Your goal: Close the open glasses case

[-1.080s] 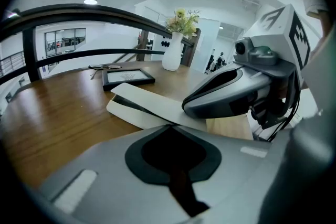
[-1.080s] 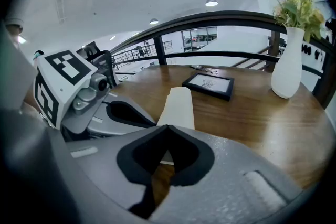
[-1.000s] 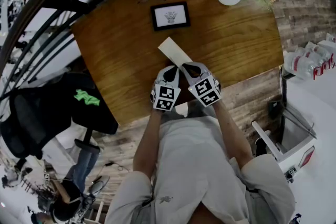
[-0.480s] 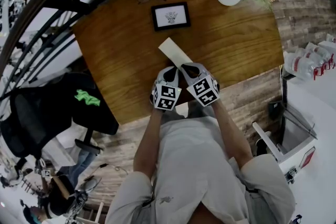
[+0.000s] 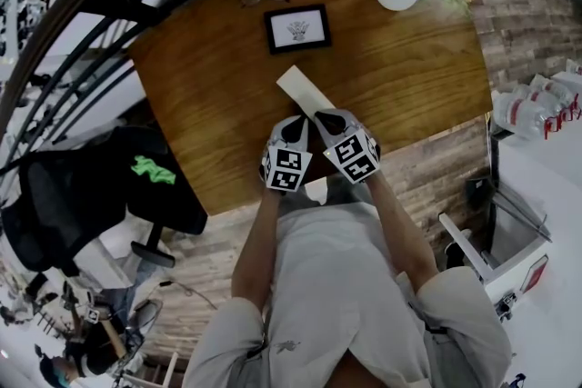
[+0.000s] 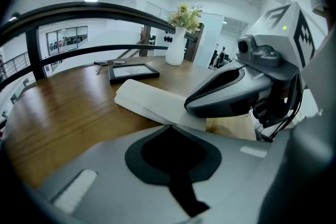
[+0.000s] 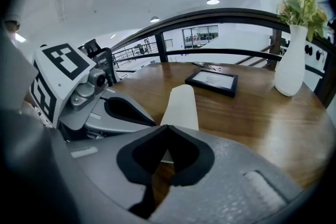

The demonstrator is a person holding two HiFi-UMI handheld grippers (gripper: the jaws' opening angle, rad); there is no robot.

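A white glasses case is being carried by the wooden bench, near its front edge. The left claw and the right claw are being held clenched, empty, side by side at the case's near end.

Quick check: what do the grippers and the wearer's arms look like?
Left gripper and right gripper: grey moulded shells, black-lined jaws, each carrying a white cube of black square markers. Thin black cables hang below the right one's cube. The person wears a pale short-sleeved shirt.
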